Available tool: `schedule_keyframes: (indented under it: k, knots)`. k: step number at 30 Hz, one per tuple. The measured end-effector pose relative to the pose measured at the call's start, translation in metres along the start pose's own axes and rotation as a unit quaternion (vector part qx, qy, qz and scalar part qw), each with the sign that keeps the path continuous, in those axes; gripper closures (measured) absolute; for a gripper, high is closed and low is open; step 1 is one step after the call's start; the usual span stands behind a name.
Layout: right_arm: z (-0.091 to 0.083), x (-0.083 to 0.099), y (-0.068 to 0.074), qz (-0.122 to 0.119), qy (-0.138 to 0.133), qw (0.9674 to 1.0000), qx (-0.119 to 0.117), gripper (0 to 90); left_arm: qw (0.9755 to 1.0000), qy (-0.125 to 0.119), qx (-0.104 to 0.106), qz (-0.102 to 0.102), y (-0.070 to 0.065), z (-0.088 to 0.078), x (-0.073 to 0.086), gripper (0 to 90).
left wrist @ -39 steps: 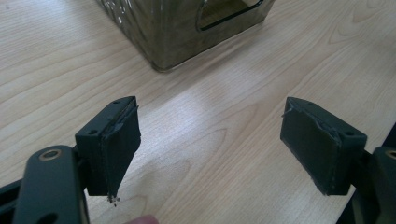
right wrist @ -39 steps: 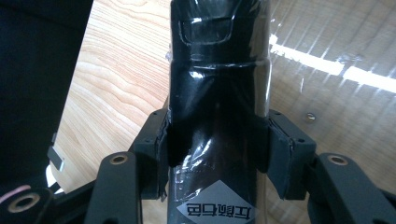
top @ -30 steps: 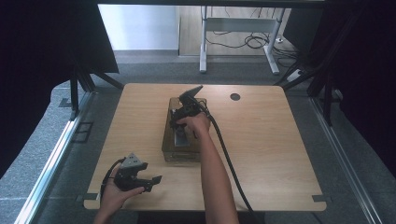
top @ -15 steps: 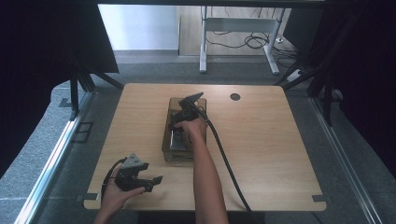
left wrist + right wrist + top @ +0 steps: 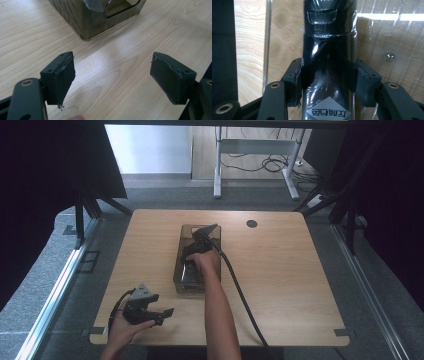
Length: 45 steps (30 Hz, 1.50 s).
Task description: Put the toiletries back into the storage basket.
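High view shows a wooden table (image 5: pixel 280 270) with a smoky see-through plastic bin (image 5: pixel 186 232) at its middle, and the right gripper (image 5: pixel 192 263) reaches down into it. Right gripper view shows its jaws pressed on both sides of a glossy black plastic-wrapped item (image 5: pixel 329 50), which lies in the bin.

To do this well, I judge the grip should stay square and firm on the slippery wrap, and any lift should go straight up, clear of the bin walls.

The item is long, dark and shiny, with a grey diamond label (image 5: pixel 328 112) near the jaws.

The left gripper (image 5: pixel 159 311) rests near the table's front left edge, jaws wide and empty.
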State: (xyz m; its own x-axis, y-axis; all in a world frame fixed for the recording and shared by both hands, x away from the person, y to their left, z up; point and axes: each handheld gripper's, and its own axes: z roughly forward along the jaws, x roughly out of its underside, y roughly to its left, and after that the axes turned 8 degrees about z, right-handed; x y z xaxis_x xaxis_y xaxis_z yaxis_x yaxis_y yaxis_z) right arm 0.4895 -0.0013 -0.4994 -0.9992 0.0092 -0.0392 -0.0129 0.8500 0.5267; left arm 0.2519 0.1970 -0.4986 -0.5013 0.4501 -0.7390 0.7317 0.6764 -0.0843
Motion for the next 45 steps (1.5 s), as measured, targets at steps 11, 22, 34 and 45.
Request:
schedule_keyframes:
  k: [11,22,34,45]
  knots:
    - [0.008,0.001,-0.005,0.010,0.015,0.9997,0.017,45.0,1.0000,0.001,0.000,0.001,0.000,0.000,0.000,20.3]
    - [-0.010,0.002,0.005,-0.012,-0.003,0.9994,0.033,39.8,1.0000,0.004,0.003,0.003,-0.002,0.002,-0.001,20.3]
    - [-0.039,0.005,0.007,-0.057,-0.028,0.9976,0.029,39.8,1.0000,0.004,0.002,0.004,-0.002,0.002,-0.001,20.3]
    - [-0.065,0.015,0.005,-0.124,-0.049,0.9909,0.013,40.4,0.9999,0.010,-0.001,0.006,-0.002,0.003,-0.001,20.3]
